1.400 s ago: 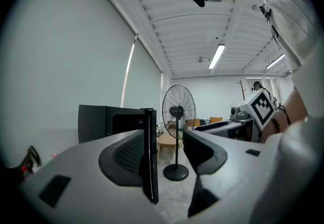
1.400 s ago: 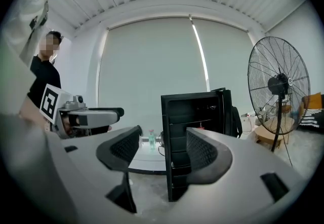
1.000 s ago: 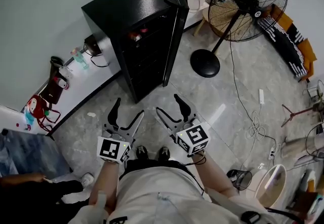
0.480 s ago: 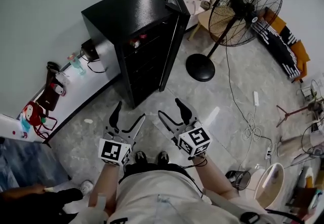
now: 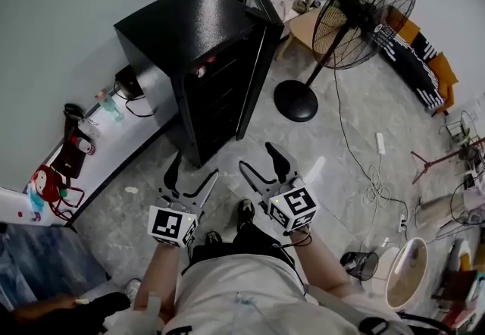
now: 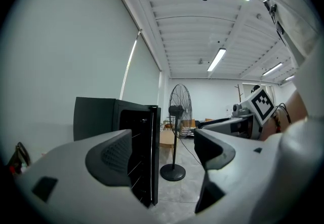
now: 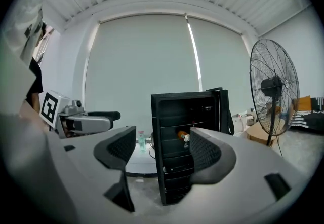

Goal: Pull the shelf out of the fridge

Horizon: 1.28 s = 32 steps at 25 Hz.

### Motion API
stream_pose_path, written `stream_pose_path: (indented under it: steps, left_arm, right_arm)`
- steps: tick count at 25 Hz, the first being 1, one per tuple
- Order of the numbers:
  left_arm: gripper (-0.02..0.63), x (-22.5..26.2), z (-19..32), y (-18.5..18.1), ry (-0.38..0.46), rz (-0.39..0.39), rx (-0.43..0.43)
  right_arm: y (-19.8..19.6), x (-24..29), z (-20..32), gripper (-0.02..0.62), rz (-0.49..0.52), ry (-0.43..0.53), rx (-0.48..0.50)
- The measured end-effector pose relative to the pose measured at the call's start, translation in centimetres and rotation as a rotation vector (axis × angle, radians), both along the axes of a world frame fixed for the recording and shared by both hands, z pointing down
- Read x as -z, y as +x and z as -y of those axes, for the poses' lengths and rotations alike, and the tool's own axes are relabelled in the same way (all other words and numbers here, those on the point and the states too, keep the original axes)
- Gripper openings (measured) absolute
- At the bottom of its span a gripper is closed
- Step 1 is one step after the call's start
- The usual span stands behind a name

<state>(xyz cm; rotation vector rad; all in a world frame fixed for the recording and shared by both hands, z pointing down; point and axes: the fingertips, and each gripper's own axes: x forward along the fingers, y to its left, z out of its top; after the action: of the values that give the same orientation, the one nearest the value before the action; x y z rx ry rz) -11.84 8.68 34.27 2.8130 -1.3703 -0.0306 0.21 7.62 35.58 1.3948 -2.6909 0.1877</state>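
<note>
Fridge (image 5: pixel 193 45) is my landmark: a black cabinet on the tiled floor (image 5: pixel 333 136), its back toward the grey wall. Its door (image 5: pixel 258 53) is swung open on the side nearest the pedestal fan (image 5: pixel 364 4).

I hold both tongs in front of the fridge, well short of its open face and touching nothing. My left gripper (image 5: pixel 193 167) has its jaws spread wide with nothing between them. Along them I see only the edge of the fridge's open door and the fan beyond it. My right gripper (image 5: pixel 256 158) is just as wide and just as empty. It points at the fridge's open front, which fills the gap between its jaws.

The shelf (image 7: pixel 172 142) sits inside the fridge. It is one of several thin racks stacked across the dark interior, none standing out past the front. An orange object (image 7: pixel 183 135) lies on one of the upper racks; I cannot tell what it is.

On the fridge's far side from the fan, a low white ledge (image 5: pixel 129 136) runs along the wall. A small clear bottle (image 5: pixel 106 102) and a black box (image 5: pixel 126 83) with a cable sit on it. Past the fan's base, farther from the fridge, a white power strip (image 5: pixel 380 144) lies on the floor among loose cords.
</note>
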Motion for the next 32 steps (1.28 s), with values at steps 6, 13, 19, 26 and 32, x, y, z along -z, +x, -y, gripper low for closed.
stream_pose_path:
  steps: [6,13,19,26,32]
  left_arm:
    - [0.373,-0.6,3.8,0.9,-0.003,0.009,0.014]
    - [0.373,-1.3,9.3,3.1,-0.027,0.000,0.040]
    - [0.373,-1.3,14.1,5.1,-0.039,-0.029,0.096]
    - [0.371,-1.1,18.2,7.6,-0.060,-0.094,0.189]
    - [0.371,-3.0,20.0,8.6,-0.142,-0.186,0.214]
  right_arm:
    - [0.6,-0.5,4.4,0.319,0.020,0.003,0.019]
    - [2.0,-0.6,10.7,0.319,-0.004,-0.007,0.064]
    - [3.5,-1.3,16.1,0.319,-0.015,-0.040,0.130]
    - [4.2,-1.2,21.2,0.319,0.007,-0.063,0.248]
    - [3.7,-2.6,24.0,0.319,0.060,-0.109,0.283]
